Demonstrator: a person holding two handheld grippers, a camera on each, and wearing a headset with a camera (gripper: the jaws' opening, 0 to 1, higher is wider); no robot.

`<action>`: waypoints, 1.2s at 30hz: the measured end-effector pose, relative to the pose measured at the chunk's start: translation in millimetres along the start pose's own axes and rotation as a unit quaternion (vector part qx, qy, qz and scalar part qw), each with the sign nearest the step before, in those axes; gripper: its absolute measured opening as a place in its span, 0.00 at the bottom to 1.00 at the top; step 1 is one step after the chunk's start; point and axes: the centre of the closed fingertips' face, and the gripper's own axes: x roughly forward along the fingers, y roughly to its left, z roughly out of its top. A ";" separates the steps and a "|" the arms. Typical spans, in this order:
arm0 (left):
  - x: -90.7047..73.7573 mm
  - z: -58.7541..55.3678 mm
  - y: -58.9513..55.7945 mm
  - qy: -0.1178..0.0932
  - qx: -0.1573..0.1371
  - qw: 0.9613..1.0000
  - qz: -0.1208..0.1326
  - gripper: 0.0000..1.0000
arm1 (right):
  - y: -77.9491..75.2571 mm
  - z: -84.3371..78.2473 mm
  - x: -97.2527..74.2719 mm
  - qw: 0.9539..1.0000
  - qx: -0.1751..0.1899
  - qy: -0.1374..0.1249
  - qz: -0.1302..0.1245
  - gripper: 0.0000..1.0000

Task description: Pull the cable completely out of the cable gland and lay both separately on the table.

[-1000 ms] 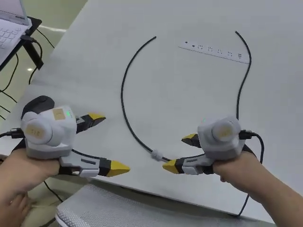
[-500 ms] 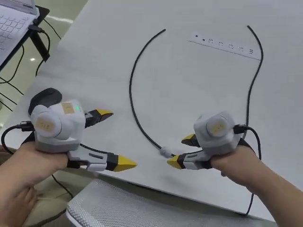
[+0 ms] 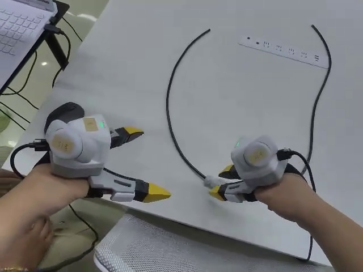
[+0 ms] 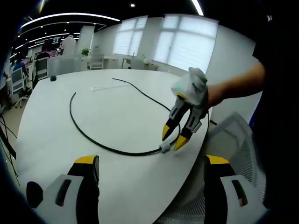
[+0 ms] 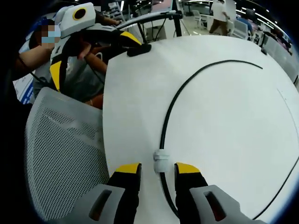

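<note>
A long black cable (image 3: pixel 169 107) lies in a wide arc on the white table (image 3: pixel 125 68). Its near end runs through a small white cable gland (image 3: pixel 212 181) close to the front edge. My right gripper (image 3: pixel 221 181) is down at the gland, open but narrow, with one yellow fingertip on each side. In the right gripper view the gland (image 5: pixel 161 161) sits between the fingertips (image 5: pixel 129 169) with a slim gap on both sides, and the cable (image 5: pixel 174 107) runs on beneath the right jaw. My left gripper (image 3: pixel 145 163) hovers wide open at the table's left edge, holding nothing.
A white power strip (image 3: pixel 283 50) lies at the back right of the table. A laptop (image 3: pixel 22 22) stands on a stand off the table's left. A grey mesh chair (image 3: pixel 164 249) sits just below the table's front edge.
My right gripper has moved in to the gland, and its jaws have narrowed around it. The left gripper holds about the same pose; the head camera has shifted.
</note>
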 end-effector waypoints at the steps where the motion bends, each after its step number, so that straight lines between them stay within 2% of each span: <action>1: -0.2 -0.1 0.3 0.000 0.000 1.000 -0.001 0.93 | -0.6 -0.2 1.1 1.000 -0.002 0.002 0.000 0.23; 13: -1.0 -3.0 1.2 -0.001 -0.009 1.000 -0.006 0.93 | -6.2 -8.7 6.8 1.000 -0.008 0.030 -0.002 0.11; 25: 2.5 -5.6 -1.4 -0.003 -0.018 1.000 -0.005 0.92 | -5.5 -6.8 9.4 0.999 -0.017 0.027 -0.008 0.09; 29: 3.9 -4.4 -4.9 -0.002 -0.018 1.000 -0.005 0.92 | -4.6 -7.1 7.7 1.000 0.000 0.025 -0.009 0.08; 33: 6.1 -0.7 -8.3 -0.004 -0.017 1.000 -0.005 0.92 | -3.3 -6.5 1.8 1.000 0.021 0.020 0.001 0.08; 36: 9.3 4.5 -11.6 -0.006 -0.015 1.000 -0.004 0.92 | 0.9 -3.9 -6.5 0.999 0.042 0.006 0.016 0.08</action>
